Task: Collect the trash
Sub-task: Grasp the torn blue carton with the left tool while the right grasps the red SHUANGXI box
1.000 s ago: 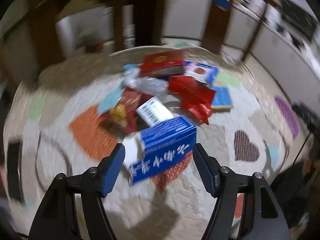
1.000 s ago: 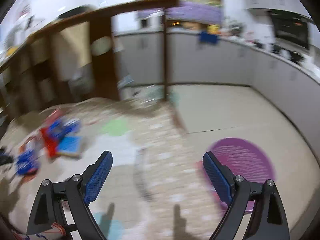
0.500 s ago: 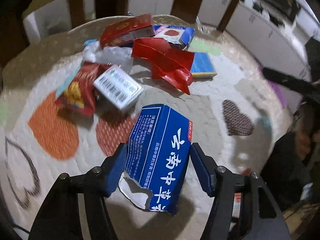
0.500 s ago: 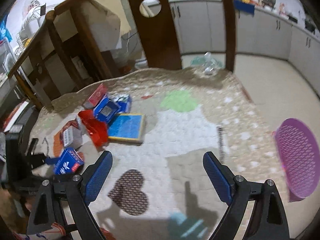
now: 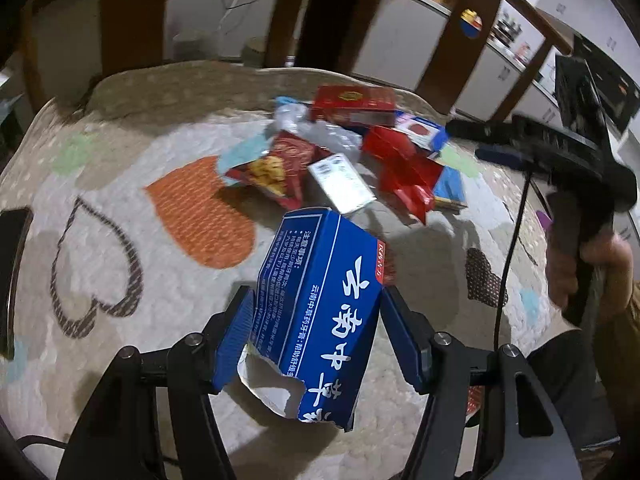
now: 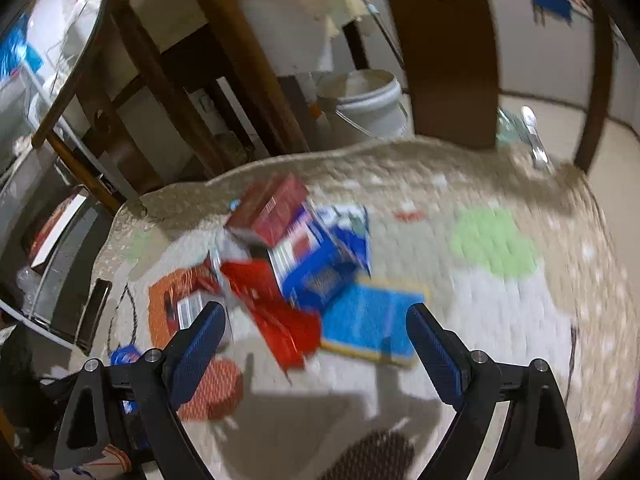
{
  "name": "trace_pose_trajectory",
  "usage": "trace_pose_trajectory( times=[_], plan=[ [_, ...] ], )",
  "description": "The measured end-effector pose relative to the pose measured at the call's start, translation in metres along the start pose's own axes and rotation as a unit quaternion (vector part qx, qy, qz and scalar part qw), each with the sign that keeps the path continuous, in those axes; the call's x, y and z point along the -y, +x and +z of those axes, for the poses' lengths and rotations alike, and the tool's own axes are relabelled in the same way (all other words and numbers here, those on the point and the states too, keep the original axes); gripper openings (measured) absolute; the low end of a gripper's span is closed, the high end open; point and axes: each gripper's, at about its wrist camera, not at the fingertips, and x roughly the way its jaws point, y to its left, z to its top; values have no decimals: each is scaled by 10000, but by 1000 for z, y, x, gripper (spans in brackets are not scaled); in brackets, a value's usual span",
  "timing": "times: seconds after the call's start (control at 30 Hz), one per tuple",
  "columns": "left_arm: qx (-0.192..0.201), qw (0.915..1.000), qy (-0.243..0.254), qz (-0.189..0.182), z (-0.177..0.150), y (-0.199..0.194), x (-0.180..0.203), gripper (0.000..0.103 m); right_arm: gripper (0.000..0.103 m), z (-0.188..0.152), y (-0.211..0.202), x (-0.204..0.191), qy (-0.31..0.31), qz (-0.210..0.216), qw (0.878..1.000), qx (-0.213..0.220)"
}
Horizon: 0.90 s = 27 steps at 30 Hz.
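Left wrist view: the left gripper (image 5: 316,332) clamps a blue carton (image 5: 320,312), printed cardboard with a torn, ragged rear flap, lifted off the quilted heart-patterned rug (image 5: 120,208). Beyond the fingertips lies the trash pile (image 5: 344,160): crinkled red foil, clear plastic, flat boxes. The right gripper (image 6: 316,340) hangs with fingers wide apart, nothing between them, above a glossy red wrapper (image 6: 276,312).

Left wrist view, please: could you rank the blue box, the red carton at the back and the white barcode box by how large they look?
1. blue box, though it is nearest the camera, so its lead is unsure.
2. red carton.
3. white barcode box; it looks close to the carton.
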Motion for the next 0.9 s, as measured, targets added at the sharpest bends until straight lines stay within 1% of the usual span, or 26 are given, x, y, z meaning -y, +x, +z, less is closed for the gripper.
trace_pose_trajectory(
  times=[0.13, 0.2, 0.27, 0.33, 0.4, 0.43, 0.53, 0.6, 0.63, 0.67, 0.7, 0.73, 0.77, 0.9],
  plan=[
    [-49, 9998, -178, 79, -1, 2, -11, 64, 94, 33, 9, -22, -431, -52, 9990, 102],
    [-65, 9997, -238, 91, -1, 3, -14, 64, 94, 49, 22, -37, -826, 104, 9965, 11],
    [-64, 9996, -278, 55, 0, 2, -17, 64, 95, 65, 39, -50, -1298, 227, 9912, -143],
    [-36, 9996, -296, 18, -1, 0, -20, 64, 95, 76, 60, -66, -1956, 113, 9797, -416],
    [-16, 9995, -329, -3, -2, -1, -24, 64, 95, 82, 78, -78, -2545, -136, 9650, -618],
    [-18, 9994, -356, -5, -2, 0, -26, 64, 95, 82, 87, -83, -2783, -196, 9575, -732],
    [-65, 9991, -411, 58, -2, 3, -28, 64, 95, 82, 107, -89, -3171, -273, 9423, -1035],
    [-64, 9991, -418, 90, -2, 3, -28, 64, 94, 80, 118, -89, -3352, -411, 9344, -1137],
    [-57, 9991, -416, 85, -2, 3, -28, 64, 85, 79, 122, -88, -3387, -420, 9326, -1178],
    [-47, 9991, -417, 88, -2, 2, -27, 64, 73, 77, 123, -87, -3338, -369, 9340, -1215],
    [-33, 9991, -419, 93, -1, 2, -27, 64, 69, 76, 123, -86, -3259, -311, 9367, -1242],
    [-15, 9990, -426, 102, -1, 1, -27, 64, 62, 75, 122, -85, -3164, -231, 9401, -1248],
    [7, 9990, -439, 122, 0, 0, -26, 64, 61, 74, 120, -83, -3089, -166, 9426, -1262],
    [53, 9987, -474, 191, -2, -7, -22, 64, 61, 69, 102, -82, -2837, -139, 9533, -1026]
  ],
)
